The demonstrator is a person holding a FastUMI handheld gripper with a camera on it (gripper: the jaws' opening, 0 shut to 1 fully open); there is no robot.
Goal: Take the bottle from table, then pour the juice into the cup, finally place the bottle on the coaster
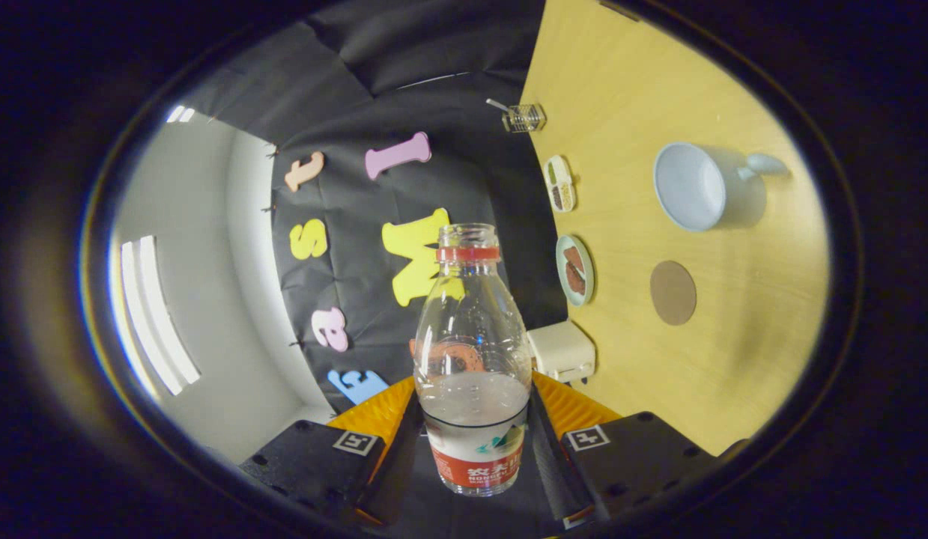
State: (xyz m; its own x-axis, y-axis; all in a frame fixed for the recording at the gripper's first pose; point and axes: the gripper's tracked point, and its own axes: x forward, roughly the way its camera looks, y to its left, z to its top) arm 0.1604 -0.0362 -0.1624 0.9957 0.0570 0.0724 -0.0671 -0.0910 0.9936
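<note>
A clear plastic bottle [471, 337] with a red neck ring and an uncapped mouth stands between my fingers; my gripper [475, 423] is shut on its lower, labelled part. Whitish liquid fills roughly the bottom third. The view is rolled, so the wooden table [733, 359] runs up the right side of the bottle. On it lies a pale cup [690, 186] with a handle, its opening facing me, well beyond the fingers. A round brown coaster [672, 293] sits on the table between the cup and my gripper. The bottle is off the table, apart from both.
Along the table's far edge by the booth wall stand a small glass with a spoon [523, 117], a divided dish [559, 183], a plate with brown pieces [575, 269] and a white box [561, 350] close to the bottle.
</note>
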